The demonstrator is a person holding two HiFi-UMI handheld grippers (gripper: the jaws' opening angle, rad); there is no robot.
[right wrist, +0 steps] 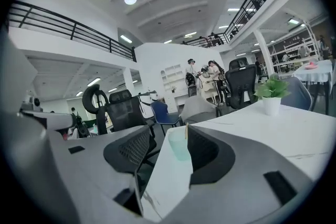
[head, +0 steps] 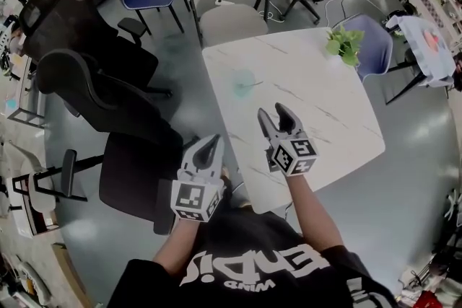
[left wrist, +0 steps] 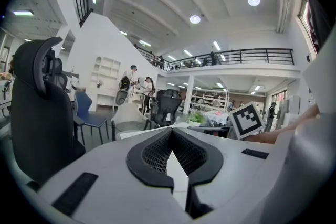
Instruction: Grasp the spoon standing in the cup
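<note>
We see a white marble table (head: pixel 317 108) with a pale teal cup (head: pixel 242 81) near its far left corner. A thin spoon (right wrist: pixel 186 131) stands in the cup, leaning on the rim. In the head view the spoon is only a faint streak, so we can't tell its tilt there.

The right gripper (head: pixel 274 113) hangs over the near part of the table, claw spread wide and holding nothing. It is well short of the cup. In the right gripper view the cup (right wrist: pixel 178 147) shows in the gap between the jaws, far off and closer to the right jaw.

The left gripper (head: pixel 214 140) is off the table's near left edge, over the floor. Its claw is closed tip to tip with nothing in it, which the left gripper view (left wrist: pixel 171 131) shows clearly.

A small potted plant (head: pixel 343 42) sits at the table's far right corner. Black office chairs (head: pixel 94 76) stand to the left, and a grey chair (head: pixel 231 22) is at the far side.
</note>
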